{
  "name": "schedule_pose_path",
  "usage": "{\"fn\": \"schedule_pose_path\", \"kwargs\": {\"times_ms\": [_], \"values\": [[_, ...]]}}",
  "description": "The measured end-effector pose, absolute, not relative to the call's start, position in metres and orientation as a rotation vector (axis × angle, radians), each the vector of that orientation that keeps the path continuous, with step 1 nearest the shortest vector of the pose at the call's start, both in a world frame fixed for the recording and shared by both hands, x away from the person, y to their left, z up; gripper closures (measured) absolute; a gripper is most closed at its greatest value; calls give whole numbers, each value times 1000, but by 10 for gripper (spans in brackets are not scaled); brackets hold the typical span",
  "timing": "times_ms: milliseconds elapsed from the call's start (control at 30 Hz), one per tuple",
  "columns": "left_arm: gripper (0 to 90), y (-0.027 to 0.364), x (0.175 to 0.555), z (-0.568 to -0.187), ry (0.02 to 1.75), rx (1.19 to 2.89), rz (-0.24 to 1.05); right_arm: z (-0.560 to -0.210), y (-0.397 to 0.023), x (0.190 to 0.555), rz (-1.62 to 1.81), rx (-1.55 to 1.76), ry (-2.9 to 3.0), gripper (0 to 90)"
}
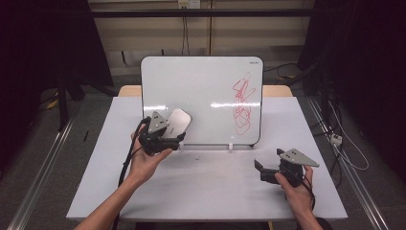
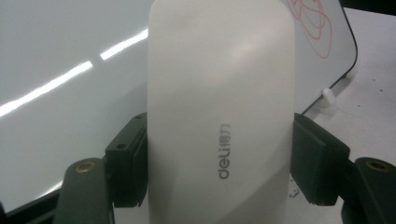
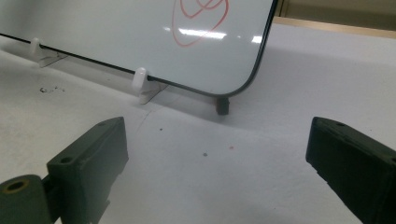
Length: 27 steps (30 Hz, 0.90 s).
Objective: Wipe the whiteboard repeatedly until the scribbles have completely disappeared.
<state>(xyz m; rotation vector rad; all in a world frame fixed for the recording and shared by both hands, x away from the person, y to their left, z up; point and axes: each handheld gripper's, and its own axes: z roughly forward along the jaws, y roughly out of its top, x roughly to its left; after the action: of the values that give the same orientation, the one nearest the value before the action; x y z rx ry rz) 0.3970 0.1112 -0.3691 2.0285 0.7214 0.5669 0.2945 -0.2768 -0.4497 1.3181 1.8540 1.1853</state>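
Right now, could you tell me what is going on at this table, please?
A person holds a gripper in each hand. The left gripper is shut on a white eraser, held up against the left part of the whiteboard. The red scribble on the board's right side is not yet wiped. The right gripper sits low over the table, jaws open and empty.

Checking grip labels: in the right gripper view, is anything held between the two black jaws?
No, the right gripper stands open, with bare white table between its jaws.
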Motion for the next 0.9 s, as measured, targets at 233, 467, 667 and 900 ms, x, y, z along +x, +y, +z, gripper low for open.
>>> {"fn": "schedule_pose_path", "kwargs": {"times_ms": [233, 467, 667, 900], "values": [[305, 91, 401, -362, 686, 2048, 586, -450, -277, 293, 1190, 1307, 1863, 57], [305, 72, 408, -357, 665, 2043, 588, -450, -277, 293, 1190, 1305, 1866, 57], [305, 55, 418, -351, 649, 2034, 603, -450, -277, 294, 1190, 1303, 1869, 57], [305, 33, 425, -341, 619, 2049, 628, -450, -277, 293, 1193, 1304, 1869, 57]]}}
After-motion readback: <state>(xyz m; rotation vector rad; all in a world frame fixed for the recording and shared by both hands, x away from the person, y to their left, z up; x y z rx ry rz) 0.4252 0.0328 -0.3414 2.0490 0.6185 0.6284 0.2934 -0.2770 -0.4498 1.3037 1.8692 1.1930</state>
